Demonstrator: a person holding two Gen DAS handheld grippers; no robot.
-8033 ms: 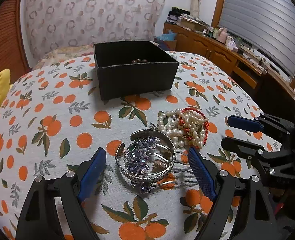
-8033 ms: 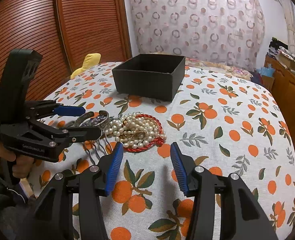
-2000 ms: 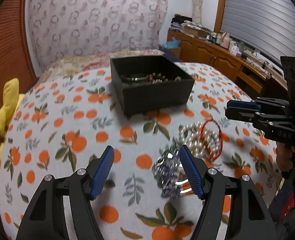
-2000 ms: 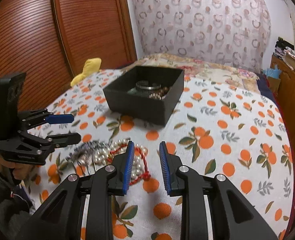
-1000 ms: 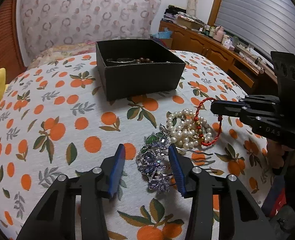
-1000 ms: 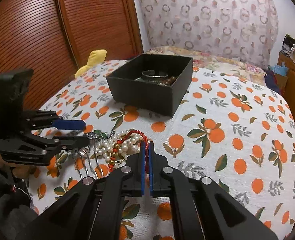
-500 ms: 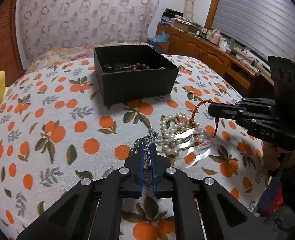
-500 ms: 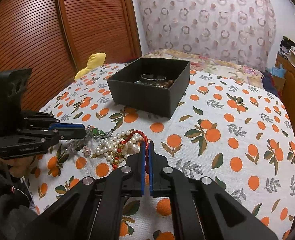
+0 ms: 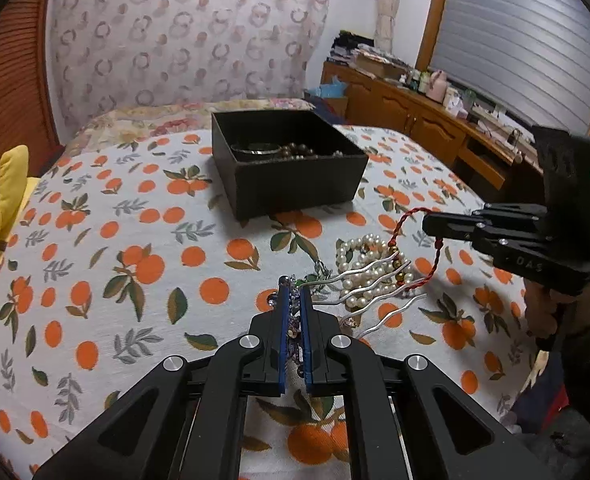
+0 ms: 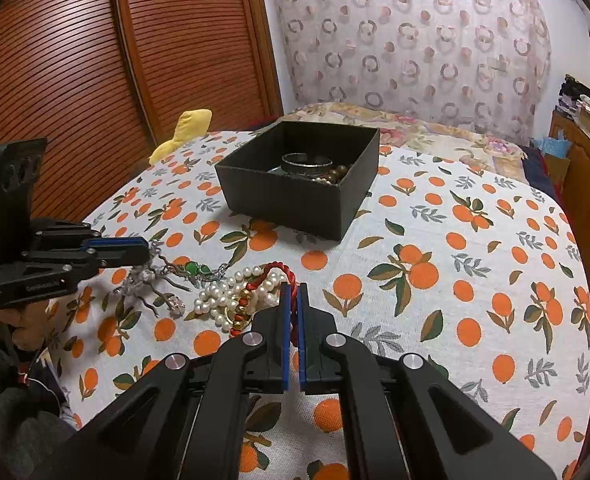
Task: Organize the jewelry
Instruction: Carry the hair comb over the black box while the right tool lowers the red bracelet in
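My left gripper is shut on a silver hair comb with purple flowers and holds it lifted, its wavy prongs pointing right; the comb also shows in the right wrist view. My right gripper is shut on a red braided bracelet and lifts its loop off the pile. A pearl bracelet lies on the tablecloth between the grippers. A black box at the back holds a silver bangle and brown beads.
The round table has an orange-print cloth. A yellow plush toy sits at its left edge. A wooden cabinet with clutter stands far right, and a louvred wooden door is behind the table.
Both grippers shut on their items in the last second. The left lifted the hair comb off the cloth and the right raised the red bracelet a little higher.
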